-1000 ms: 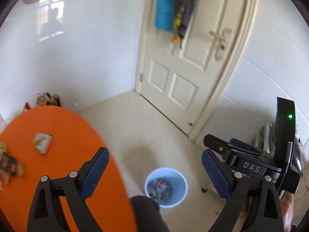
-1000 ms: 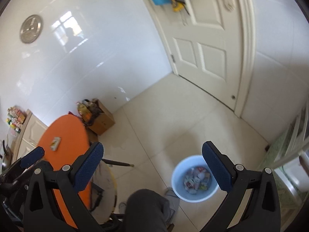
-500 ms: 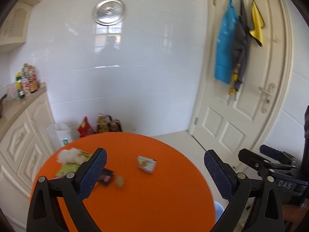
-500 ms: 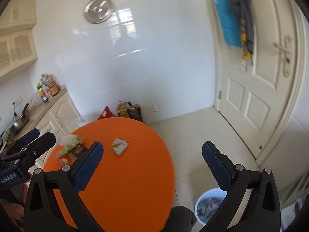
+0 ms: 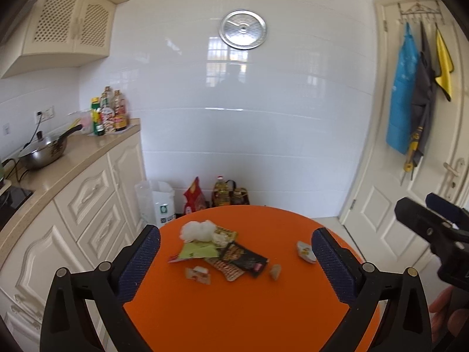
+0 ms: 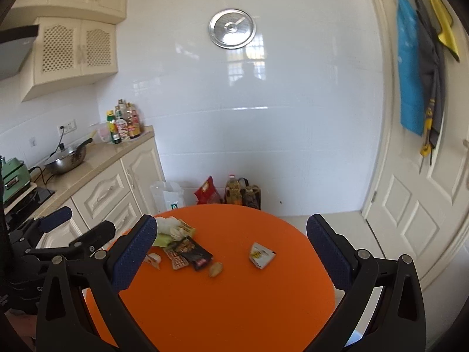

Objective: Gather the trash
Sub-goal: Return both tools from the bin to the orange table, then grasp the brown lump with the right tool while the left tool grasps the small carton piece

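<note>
Trash lies on a round orange table (image 5: 249, 308) (image 6: 234, 302). A white tissue wad (image 5: 197, 230), a green wrapper (image 5: 195, 250), dark snack wrappers (image 5: 241, 259) (image 6: 189, 253), a small clear wrapper (image 5: 198, 274), a crumpled scrap (image 5: 275, 271) (image 6: 215, 269) and a white-yellow packet (image 5: 306, 252) (image 6: 261, 254) sit on its far half. My left gripper (image 5: 236, 264) is open and empty, above the near table. My right gripper (image 6: 230, 252) is open and empty too. The bin is out of view.
Cream cabinets and a counter (image 5: 73, 158) with a wok (image 5: 44, 152) and bottles (image 5: 108, 113) stand to the left. Bags and oil bottles (image 5: 218, 195) sit on the floor by the white wall. A door (image 5: 425, 176) with hung cloths is at right.
Both grippers swung up and left from the floor and the blue bin to face the table. The trash pile has come into the centre of both views. Both stayed open.
</note>
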`<state>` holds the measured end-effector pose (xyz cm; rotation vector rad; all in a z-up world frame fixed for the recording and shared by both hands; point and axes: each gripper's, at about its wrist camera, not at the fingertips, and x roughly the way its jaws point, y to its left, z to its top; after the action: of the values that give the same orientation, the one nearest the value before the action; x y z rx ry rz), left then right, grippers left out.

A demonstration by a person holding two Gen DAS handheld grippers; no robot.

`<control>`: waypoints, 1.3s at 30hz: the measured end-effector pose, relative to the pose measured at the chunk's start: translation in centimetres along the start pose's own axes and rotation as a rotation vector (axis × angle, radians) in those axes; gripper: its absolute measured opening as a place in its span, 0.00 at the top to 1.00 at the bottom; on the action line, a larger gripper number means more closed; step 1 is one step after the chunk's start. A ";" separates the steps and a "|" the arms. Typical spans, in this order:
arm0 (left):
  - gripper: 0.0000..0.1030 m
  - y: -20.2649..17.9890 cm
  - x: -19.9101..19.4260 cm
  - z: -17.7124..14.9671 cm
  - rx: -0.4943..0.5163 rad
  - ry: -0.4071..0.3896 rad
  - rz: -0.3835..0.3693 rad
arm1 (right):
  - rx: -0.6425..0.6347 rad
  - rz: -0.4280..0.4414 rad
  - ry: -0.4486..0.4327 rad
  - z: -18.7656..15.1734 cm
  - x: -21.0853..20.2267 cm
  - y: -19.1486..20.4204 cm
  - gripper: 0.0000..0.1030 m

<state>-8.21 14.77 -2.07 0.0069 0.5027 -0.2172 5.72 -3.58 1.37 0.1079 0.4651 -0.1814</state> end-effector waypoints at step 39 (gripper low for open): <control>0.01 7.0 27.2 0.9 -0.053 0.379 0.094 | -0.007 0.031 0.473 -10.8 19.6 -1.3 0.06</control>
<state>16.91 16.03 -14.58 0.0197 0.8842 -0.1099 17.97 -6.17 -17.24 0.1518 0.9345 -0.1224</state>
